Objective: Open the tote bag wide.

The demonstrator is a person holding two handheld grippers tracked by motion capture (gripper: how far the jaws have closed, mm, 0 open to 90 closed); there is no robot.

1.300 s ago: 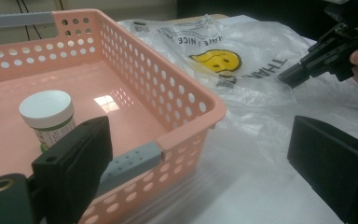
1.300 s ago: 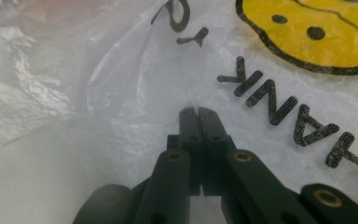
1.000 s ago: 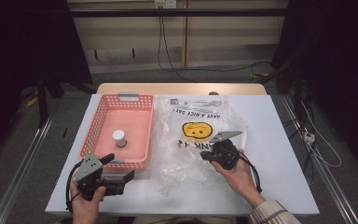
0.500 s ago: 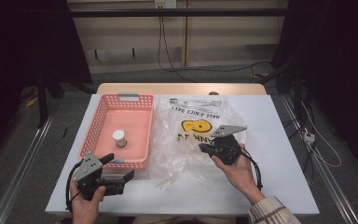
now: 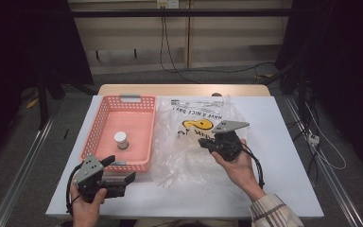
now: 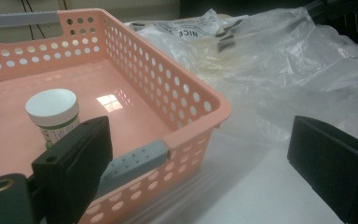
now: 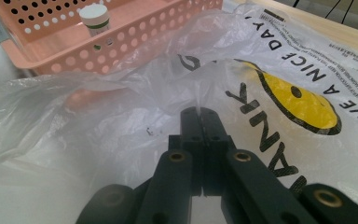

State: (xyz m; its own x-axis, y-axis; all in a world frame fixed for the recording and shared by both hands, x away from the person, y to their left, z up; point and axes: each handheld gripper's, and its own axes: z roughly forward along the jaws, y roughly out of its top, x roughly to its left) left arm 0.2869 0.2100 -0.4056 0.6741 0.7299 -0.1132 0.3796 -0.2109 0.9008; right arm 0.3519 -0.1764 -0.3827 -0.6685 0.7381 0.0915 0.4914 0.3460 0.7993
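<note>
— Plastic first, by the look of it. See the right gripper [image 5: 207, 143]? Its jaws are clamped together on a pinch of the clear plastic bag [image 5: 189, 156], the one with the yellow smiley, and the film stands up in a little peak right at the tips [image 7: 200, 111].

— So it's lifting the upper layer?

— That's my reading: opening the bag's mouth is the step in hand. The bag lies flat on the white table [image 5: 283, 142], just beside the pink basket [image 5: 100, 126], its crumpled edge touching the basket's wall.

— And the other hand?

— The left gripper [image 5: 123, 176] sits low at the basket's near corner, jaws spread wide, holding nothing. From its own camera the small white-capped jar [image 6: 53, 114] stands upright in the basket, just past one jaw.

— The jar goes in the bag, then?

— I'd guess so. The next move would call for the right hand to raise the film higher so a proper opening shows, while the left goes over the basket's rim and down around the jar.

— Any room for that?

— Plenty on the right and along the near edge of the table. The tight spot is the basket wall between jar and bag; the jar has to clear that rim.
</note>
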